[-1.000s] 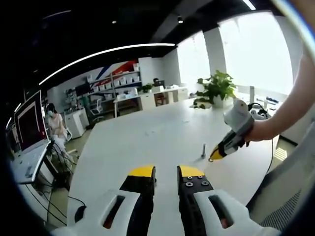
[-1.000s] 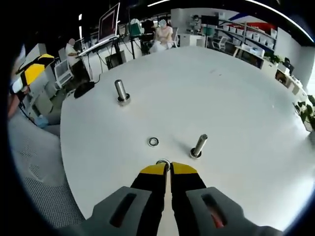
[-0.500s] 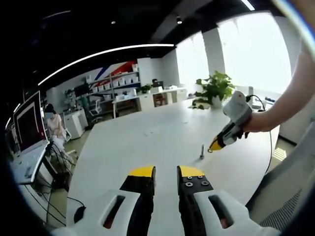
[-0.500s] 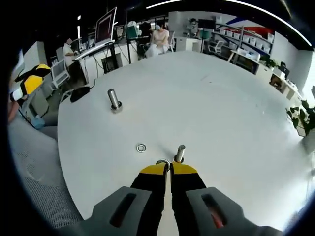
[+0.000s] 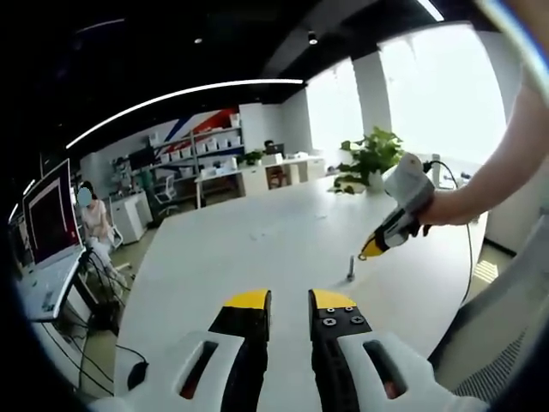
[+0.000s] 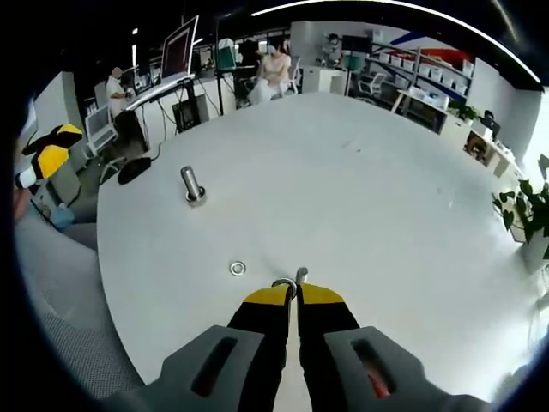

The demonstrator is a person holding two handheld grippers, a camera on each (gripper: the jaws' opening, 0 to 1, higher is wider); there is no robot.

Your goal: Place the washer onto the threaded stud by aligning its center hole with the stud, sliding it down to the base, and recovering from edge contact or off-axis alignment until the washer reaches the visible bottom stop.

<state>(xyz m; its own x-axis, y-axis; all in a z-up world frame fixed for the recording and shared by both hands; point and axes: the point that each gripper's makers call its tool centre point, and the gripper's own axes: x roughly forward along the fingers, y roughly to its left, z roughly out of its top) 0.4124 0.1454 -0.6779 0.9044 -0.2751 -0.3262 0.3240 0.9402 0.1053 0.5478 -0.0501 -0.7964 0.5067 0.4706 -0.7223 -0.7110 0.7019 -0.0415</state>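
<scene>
Right tongs (image 6: 297, 294) pinch the washer (image 6: 284, 283) right beside the stud (image 6: 300, 275); left tongs (image 5: 289, 299) sit slightly apart, empty.

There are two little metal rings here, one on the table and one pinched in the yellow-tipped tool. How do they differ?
The loose washer lies flat on the white table, untouched; the held washer is off the table, clamped at the tips of the right tool. The loose one shows its whole ring and hole; the held one is mostly hidden by the tips. The held one sits right beside the near stud; the loose one lies apart from it. Both look like the same silvery metal.
</scene>
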